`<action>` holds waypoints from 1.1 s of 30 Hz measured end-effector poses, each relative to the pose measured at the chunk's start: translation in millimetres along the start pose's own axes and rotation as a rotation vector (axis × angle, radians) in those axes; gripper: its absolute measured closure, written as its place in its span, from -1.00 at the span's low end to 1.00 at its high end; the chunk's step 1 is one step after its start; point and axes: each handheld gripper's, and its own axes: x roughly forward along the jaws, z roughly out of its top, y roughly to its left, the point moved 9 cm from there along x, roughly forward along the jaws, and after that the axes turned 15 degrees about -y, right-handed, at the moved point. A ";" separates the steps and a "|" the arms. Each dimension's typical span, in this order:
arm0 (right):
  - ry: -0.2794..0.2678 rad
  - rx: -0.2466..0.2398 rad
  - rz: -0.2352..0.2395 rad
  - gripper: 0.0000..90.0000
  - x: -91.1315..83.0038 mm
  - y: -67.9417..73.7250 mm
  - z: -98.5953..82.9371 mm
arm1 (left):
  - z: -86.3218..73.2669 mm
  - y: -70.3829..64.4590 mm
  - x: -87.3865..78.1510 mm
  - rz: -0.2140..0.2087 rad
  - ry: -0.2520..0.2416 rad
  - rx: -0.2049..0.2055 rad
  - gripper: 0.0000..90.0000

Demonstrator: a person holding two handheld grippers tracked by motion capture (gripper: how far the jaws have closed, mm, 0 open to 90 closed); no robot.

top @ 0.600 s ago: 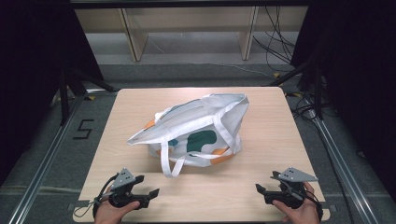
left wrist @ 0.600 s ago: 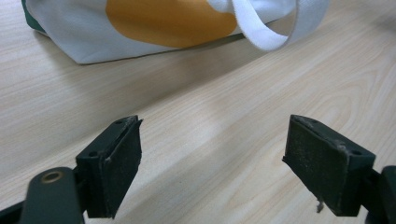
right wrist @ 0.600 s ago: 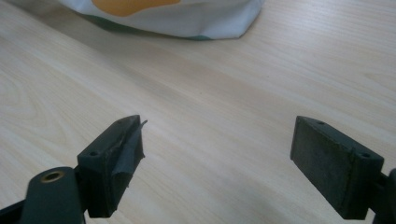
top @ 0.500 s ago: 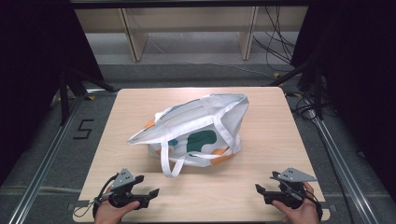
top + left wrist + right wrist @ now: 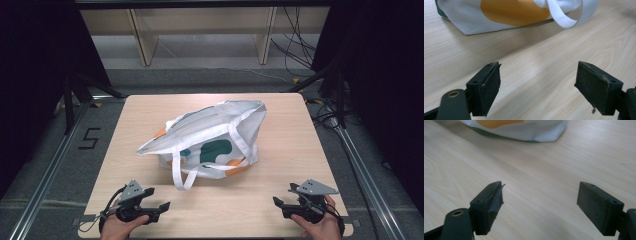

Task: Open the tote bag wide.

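Observation:
A white cloth tote bag (image 5: 210,140) with green and orange patches lies on its side in the middle of the wooden table (image 5: 285,130). Its mouth faces left and a white strap (image 5: 179,172) loops toward the front edge. My left gripper (image 5: 161,210) rests near the front left corner, open, with nothing between its jaws. In the left gripper view the bag (image 5: 499,15) and its strap (image 5: 566,17) lie ahead of the left gripper (image 5: 537,85). My right gripper (image 5: 278,204) sits near the front right corner, open and empty. In the right gripper view the bag's edge (image 5: 529,128) shows beyond the right gripper (image 5: 540,202).
Bare wood stretches between the bag and both grippers. Metal rails (image 5: 50,170) run along both sides of the table on the grey floor. A wooden shelf frame (image 5: 200,30) stands behind the table, with cables (image 5: 300,50) at the back right.

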 end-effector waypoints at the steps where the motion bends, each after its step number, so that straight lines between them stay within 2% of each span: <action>1: 0.000 0.037 -0.006 -0.48 -0.3 3.7 0.5 | 0.0 0.0 0.0 0.000 0.000 0.000 -0.57; 3: 0.001 0.027 -0.016 -0.45 -1.0 2.5 1.6 | 1.7 0.3 0.1 0.007 -0.004 -0.016 -0.57; 4: -0.004 -0.004 0.001 -0.43 0.0 0.3 3.5 | 3.3 2.3 -0.3 0.012 0.001 -0.007 -0.57; 5: -0.017 0.022 0.001 -0.41 0.9 3.0 8.6 | 4.8 1.9 -0.1 0.009 -0.006 -0.011 -0.55; 6: -0.013 0.025 0.000 -0.38 0.0 3.1 10.9 | 6.1 2.0 -0.4 0.004 -0.006 -0.009 -0.52; 7: -0.041 -0.012 0.010 -0.35 2.2 -0.6 16.2 | 10.1 2.0 -0.4 0.002 -0.012 -0.004 -0.47; 9: -0.051 0.000 0.012 -0.30 2.2 1.1 20.1 | 12.1 2.7 -1.3 0.000 -0.005 0.007 -0.44; 10: -0.062 -0.037 0.022 -0.25 2.7 -1.9 24.7 | 15.8 3.2 -1.7 0.009 -0.011 0.008 -0.44; 11: -0.059 -0.007 0.021 -0.14 1.3 1.8 29.1 | 17.9 3.2 -1.9 -0.001 -0.013 0.009 -0.40; 12: -0.064 -0.020 0.032 -0.04 1.1 1.6 33.0 | 22.3 3.6 -2.7 -0.006 -0.020 0.018 -0.30; 13: -0.103 -0.045 0.045 0.11 2.2 1.7 46.7 | 28.1 5.8 -4.1 -0.014 -0.017 0.046 -0.10; 14: -0.088 -0.031 0.055 0.25 1.3 4.5 51.9 | 31.3 5.6 -3.0 -0.017 -0.024 0.040 0.09; 15: -0.088 -0.031 0.055 0.25 1.3 4.5 51.9 | 31.3 5.6 -3.0 -0.017 -0.024 0.040 0.19; 16: -0.100 -0.054 0.069 0.38 2.4 5.6 59.5 | 34.0 6.6 -3.0 -0.004 -0.019 0.035 0.19; 18: -0.133 -0.111 0.106 0.60 6.4 8.8 78.7 | 42.3 11.1 -2.9 -0.006 -0.022 0.074 0.50; 19: -0.137 -0.119 0.125 0.76 7.9 14.3 93.9 | 53.7 12.5 -2.7 -0.015 -0.043 0.085 0.72; 20: -0.137 -0.119 0.125 0.76 7.9 14.3 93.9 | 53.7 12.5 -2.7 -0.015 -0.043 0.085 0.78; 21: -0.159 -0.151 0.135 0.81 9.8 13.3 101.8 | 61.4 12.9 -2.6 -0.022 -0.056 0.096 0.78; 22: -0.183 -0.165 0.152 0.90 13.1 17.0 118.5 | 65.7 12.8 -2.1 -0.025 -0.063 0.095 0.87; 23: -0.180 -0.177 0.160 0.94 13.5 17.8 126.3 | 71.2 12.8 -1.3 -0.028 -0.065 0.095 0.91; 24: -0.187 -0.166 0.167 0.97 15.5 20.1 133.7 | 77.0 14.6 -0.9 -0.032 -0.065 0.109 0.94; 25: -0.187 -0.166 0.167 0.97 15.5 20.1 133.7 | 84.4 16.8 0.2 -0.029 -0.075 0.105 0.94; 26: -0.201 -0.189 0.172 0.99 17.9 20.7 144.0 | 88.7 18.1 1.2 -0.030 -0.077 0.103 0.95; 27: -0.212 -0.185 0.164 1.00 19.4 21.9 149.8 | 97.1 21.1 3.3 -0.022 -0.086 0.101 0.96; 28: -0.208 -0.191 0.181 1.00 21.1 23.6 160.4 | 102.7 22.8 4.9 -0.016 -0.090 0.101 0.97; 30: -0.225 -0.211 0.178 1.00 26.3 26.4 178.9 | 116.1 25.5 10.1 -0.022 -0.097 0.098 0.98; 31: -0.225 -0.211 0.178 1.00 26.3 26.4 178.9 | 116.1 25.5 10.1 -0.022 -0.097 0.098 0.98; 32: -0.231 -0.212 0.180 1.00 31.1 29.8 194.7 | 122.8 26.2 13.2 -0.021 -0.098 0.102 0.98; 33: -0.231 -0.212 0.180 1.00 31.1 29.8 194.7 | 126.7 26.7 14.9 -0.022 -0.096 0.108 0.98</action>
